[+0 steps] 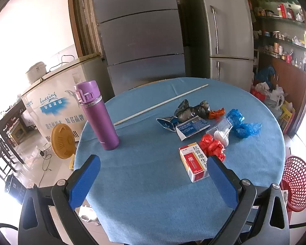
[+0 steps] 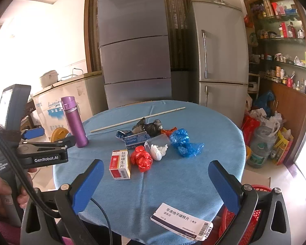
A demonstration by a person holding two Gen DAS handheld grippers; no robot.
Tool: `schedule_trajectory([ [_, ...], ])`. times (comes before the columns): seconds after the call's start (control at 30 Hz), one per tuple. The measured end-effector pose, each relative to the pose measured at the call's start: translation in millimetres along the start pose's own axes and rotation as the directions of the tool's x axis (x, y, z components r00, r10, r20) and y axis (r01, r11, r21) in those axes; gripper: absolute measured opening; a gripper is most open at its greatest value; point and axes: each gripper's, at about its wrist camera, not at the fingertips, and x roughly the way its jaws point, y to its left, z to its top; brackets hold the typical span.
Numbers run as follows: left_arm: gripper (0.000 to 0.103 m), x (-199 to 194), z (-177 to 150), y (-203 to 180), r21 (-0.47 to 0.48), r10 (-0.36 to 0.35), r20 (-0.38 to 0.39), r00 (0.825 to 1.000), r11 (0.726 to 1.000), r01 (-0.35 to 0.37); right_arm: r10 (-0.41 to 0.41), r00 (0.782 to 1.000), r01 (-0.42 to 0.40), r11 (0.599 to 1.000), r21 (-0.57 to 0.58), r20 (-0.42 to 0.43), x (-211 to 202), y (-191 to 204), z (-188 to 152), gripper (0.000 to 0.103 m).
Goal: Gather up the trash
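Observation:
Trash lies in a cluster on the round blue-covered table (image 1: pixel 153 183) (image 2: pixel 183 175): a red-and-yellow medicine box (image 1: pixel 192 166) (image 2: pixel 120 164), a crumpled red wrapper (image 1: pixel 212 149) (image 2: pixel 141 158), a blue plastic bag (image 1: pixel 241 124) (image 2: pixel 184 141), a black bag (image 1: pixel 190 109) (image 2: pixel 148 127), a blue torn carton (image 1: pixel 188 127) (image 2: pixel 134 138), and a clear cup with white tissue (image 1: pixel 221 130) (image 2: pixel 158 149). A flat white medicine box (image 2: pixel 181 220) rests at the near edge. My left gripper (image 1: pixel 153 180) (image 2: pixel 33 137) and right gripper (image 2: pixel 156 185) both hover open and hold nothing.
A purple bottle (image 1: pixel 99 116) (image 2: pixel 74 122) stands upright at the table's left. A long pale stick (image 1: pixel 161 104) (image 2: pixel 136 119) lies across the back. A red mesh basket (image 1: pixel 296 185) (image 2: pixel 248 220) sits on the floor at right. Fridges and bags stand behind.

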Motion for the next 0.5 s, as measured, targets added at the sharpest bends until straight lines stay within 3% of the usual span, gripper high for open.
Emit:
schedule_trajectory([
  [0.3, 0.103, 13, -3, -6, 0.009, -0.027, -0.050, 0.998, 1.000, 0.027, 0.011, 0.998, -0.010, 1.000, 0.022, -0.055, 12, -18, -8, 0.103],
  [0.4, 0.103, 28, -4, -9, 0.009, -0.068, -0.105, 0.992, 0.998, 0.070, 0.047, 0.991, -0.046, 0.999, 0.012, -0.127, 25, -31, -18, 0.103],
  [0.5, 0.103, 51, -6, -11, 0.005, -0.114, -0.177, 0.978, 0.993, 0.117, 0.081, 0.969, -0.084, 0.996, -0.004, -0.232, 44, -50, -37, 0.103],
])
